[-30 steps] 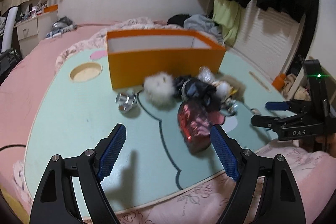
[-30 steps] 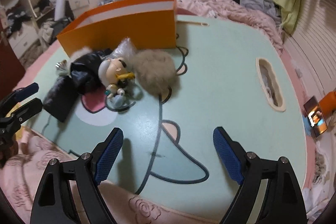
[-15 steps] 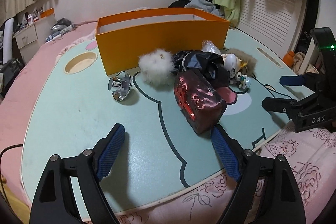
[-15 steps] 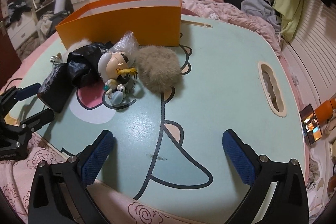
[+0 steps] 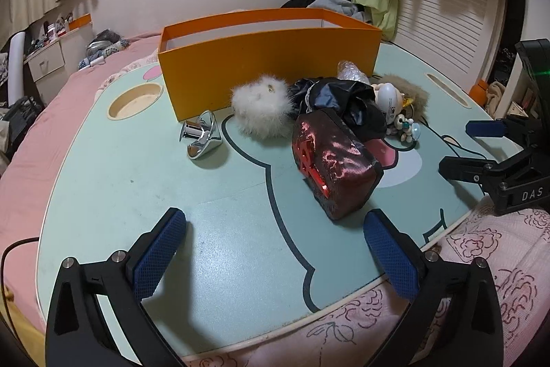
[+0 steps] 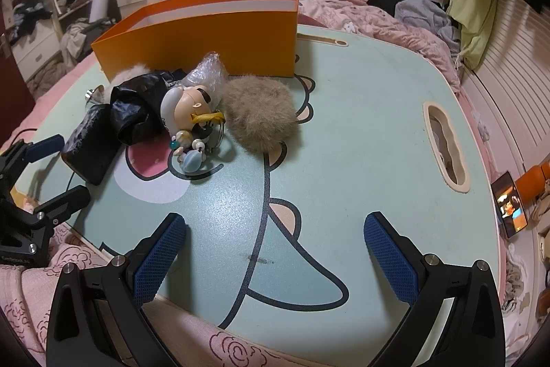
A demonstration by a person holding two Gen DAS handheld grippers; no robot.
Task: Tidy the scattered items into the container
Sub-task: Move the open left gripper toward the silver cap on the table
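- Standing at upper centre of the left wrist view, the orange box [image 5: 268, 64] sits on the mint table [image 5: 137, 181].
- Heaped just before it: white pompom [image 5: 263, 107], black bag [image 5: 347, 102], red pouch [image 5: 335, 160], chrome fitting [image 5: 201, 136], figurine keychain [image 6: 187, 109], brown pompom [image 6: 261, 114].
- Left gripper [image 5: 275, 238], jaws just opened wide, holds nothing.
- Right gripper [image 6: 275, 238] likewise gapes wide over bare table.

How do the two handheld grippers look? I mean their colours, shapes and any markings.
Both are alike. The left gripper and the right gripper have matte black angular frames with silver screws at the joints. Each has two long fingers, faced with blue pads of a fine mesh texture. From the left wrist view, the right gripper's body bears white letters "DAS" and a small green light glows above.
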